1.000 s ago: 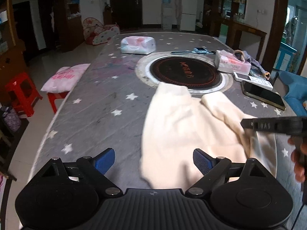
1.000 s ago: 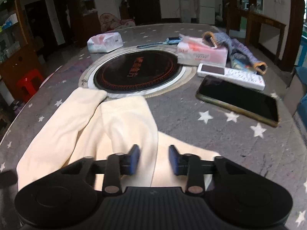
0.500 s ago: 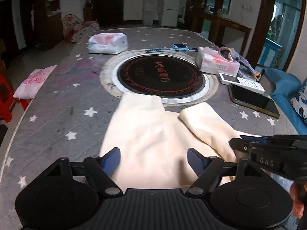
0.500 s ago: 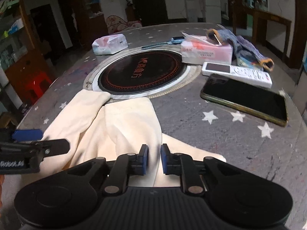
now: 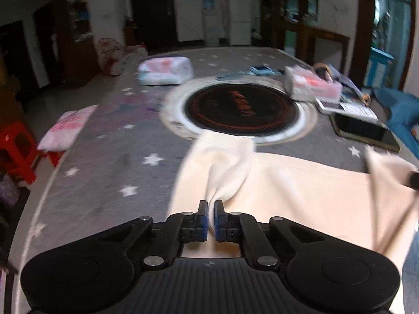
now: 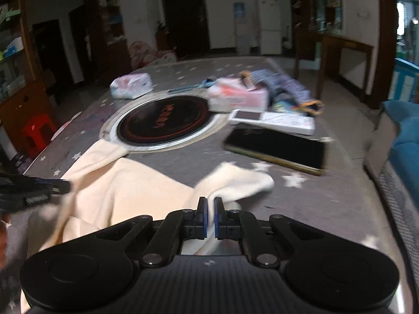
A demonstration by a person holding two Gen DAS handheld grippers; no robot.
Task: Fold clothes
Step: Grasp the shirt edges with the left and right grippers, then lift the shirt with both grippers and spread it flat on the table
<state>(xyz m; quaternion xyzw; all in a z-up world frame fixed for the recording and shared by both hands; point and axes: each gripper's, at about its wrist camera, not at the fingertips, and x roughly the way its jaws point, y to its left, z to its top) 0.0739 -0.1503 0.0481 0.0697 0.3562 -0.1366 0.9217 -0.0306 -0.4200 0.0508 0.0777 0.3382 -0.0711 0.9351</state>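
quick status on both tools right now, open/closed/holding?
Left tool: closed, pinching a bunched fold of the cream garment.
Right tool: closed, pinching another fold of that garment.

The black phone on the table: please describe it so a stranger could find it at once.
Start from the round black cooktop set in the star-patterned table. To its right, past the white remote, lies the black phone, flat and face up. Unlike the remote, it is dark, glossy and gold-edged.
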